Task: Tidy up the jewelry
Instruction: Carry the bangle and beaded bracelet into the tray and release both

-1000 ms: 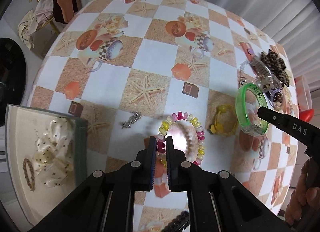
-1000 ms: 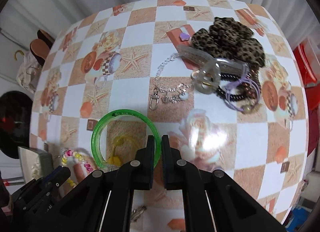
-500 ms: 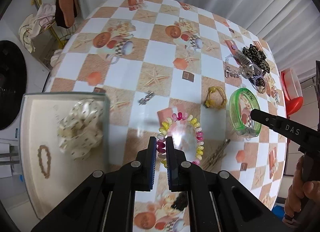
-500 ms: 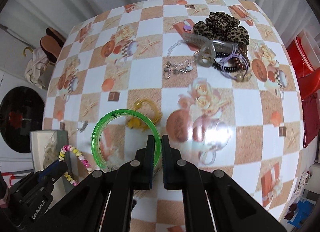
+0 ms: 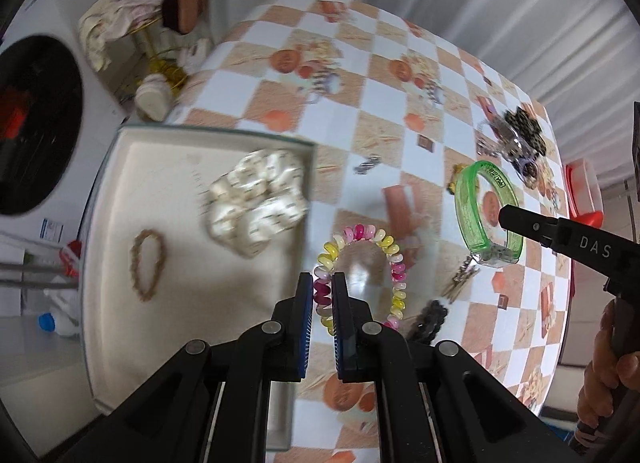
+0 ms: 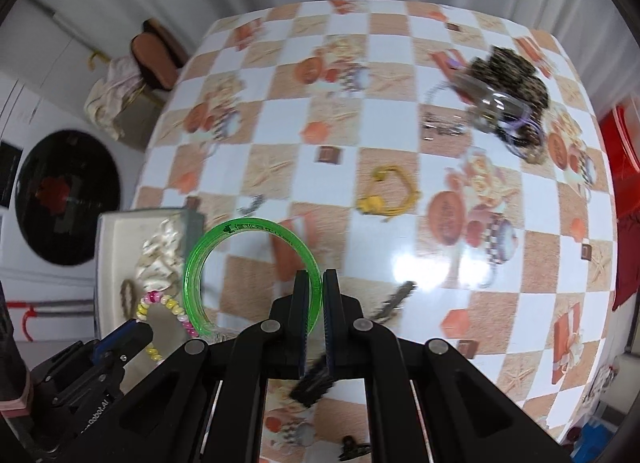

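Checkered table (image 6: pixel 420 151): tray (image 5: pixel 152 167), yellow tie (image 6: pixel 386 193), clips (image 6: pixel 394 297).

Both tongs, left (image 5: pixel 322 295) and right (image 6: pixel 315 291), clamped.

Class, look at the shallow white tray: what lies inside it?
Inside the shallow white tray lie a cream spotted fabric scrunchie and a thin brown braided loop. The left claw covers the tray's near right part, so that area cannot be checked.

Ahead-left of the left gripper (image 5: pixel 322 290), the tray's (image 5: pixel 120 199) near floor is lying bare, while the cream scrunchie (image 5: pixel 256 203) and brown bracelet (image 5: pixel 148 265) are crowding its farther part.
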Motion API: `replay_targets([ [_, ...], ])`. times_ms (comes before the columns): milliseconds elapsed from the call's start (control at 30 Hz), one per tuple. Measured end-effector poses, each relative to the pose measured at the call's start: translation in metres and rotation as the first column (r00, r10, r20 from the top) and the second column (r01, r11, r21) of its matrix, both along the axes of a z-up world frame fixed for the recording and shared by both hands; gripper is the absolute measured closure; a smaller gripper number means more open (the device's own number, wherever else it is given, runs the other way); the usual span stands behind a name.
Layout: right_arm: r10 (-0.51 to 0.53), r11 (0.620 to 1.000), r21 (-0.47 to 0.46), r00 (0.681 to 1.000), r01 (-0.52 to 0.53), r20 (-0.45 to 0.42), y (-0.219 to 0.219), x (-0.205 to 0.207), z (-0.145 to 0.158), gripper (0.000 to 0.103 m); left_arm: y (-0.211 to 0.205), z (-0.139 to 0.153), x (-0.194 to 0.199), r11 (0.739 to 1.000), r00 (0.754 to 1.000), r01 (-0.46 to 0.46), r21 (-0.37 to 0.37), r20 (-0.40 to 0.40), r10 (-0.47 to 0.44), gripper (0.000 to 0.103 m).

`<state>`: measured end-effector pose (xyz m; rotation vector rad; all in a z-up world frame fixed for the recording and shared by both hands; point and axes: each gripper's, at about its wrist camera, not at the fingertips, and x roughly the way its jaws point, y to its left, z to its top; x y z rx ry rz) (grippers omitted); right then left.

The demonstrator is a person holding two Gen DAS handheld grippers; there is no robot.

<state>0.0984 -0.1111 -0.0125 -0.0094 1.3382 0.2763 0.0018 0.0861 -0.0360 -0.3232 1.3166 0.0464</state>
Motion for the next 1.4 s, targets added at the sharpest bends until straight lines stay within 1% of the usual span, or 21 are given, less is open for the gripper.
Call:
replay_targets([
  [300, 0.154, 0.988, 0.003, 0.988, -0.154, -0.002, 0.082, -0.012, 0.0, 0.096, 0.06, -0.007, -0.036, 0.991, 0.991, -0.131, 0.008, -0.017, 0.132, 0.089],
  [467, 0.241, 0.971, 0.002, 0.971, -0.241, -0.016, 0.133, -0.018, -0.011, 0.096, 0.09, -0.019, -0.056, 0.981, 0.98, -0.194, 0.02, -0.042, 0.194, 0.089],
  [600, 0.293, 0.956, -0.004, 0.956, -0.293, -0.024, 0.165, -0.021, -0.02, 0.096, 0.107, -0.032, -0.067, 0.975, 0.973, -0.221, 0.034, -0.06, 0.222, 0.089],
  [867, 0.365, 0.93, -0.02, 0.93, -0.366, -0.032, 0.22, -0.018, -0.042, 0.096, 0.126, -0.061, -0.075, 0.968, 0.964, -0.244, 0.059, -0.096, 0.249, 0.089],
  [1000, 0.384, 0.922, -0.029, 0.923, -0.385, -0.042, 0.239, -0.014, -0.055, 0.096, 0.129, -0.072, -0.074, 0.966, 0.961, -0.247, 0.075, -0.108, 0.254, 0.089],
  [1200, 0.389, 0.918, -0.056, 0.919, -0.392, -0.062, 0.253, -0.009, -0.079, 0.096, 0.127, -0.086, -0.07, 0.968, 0.963, -0.231, 0.094, -0.12, 0.241, 0.089],
  [1400, 0.384, 0.919, -0.06, 0.92, -0.389, -0.076, 0.257, -0.002, -0.095, 0.096, 0.121, -0.092, -0.067, 0.968, 0.97, -0.19, 0.163, -0.12, 0.21, 0.089],
])
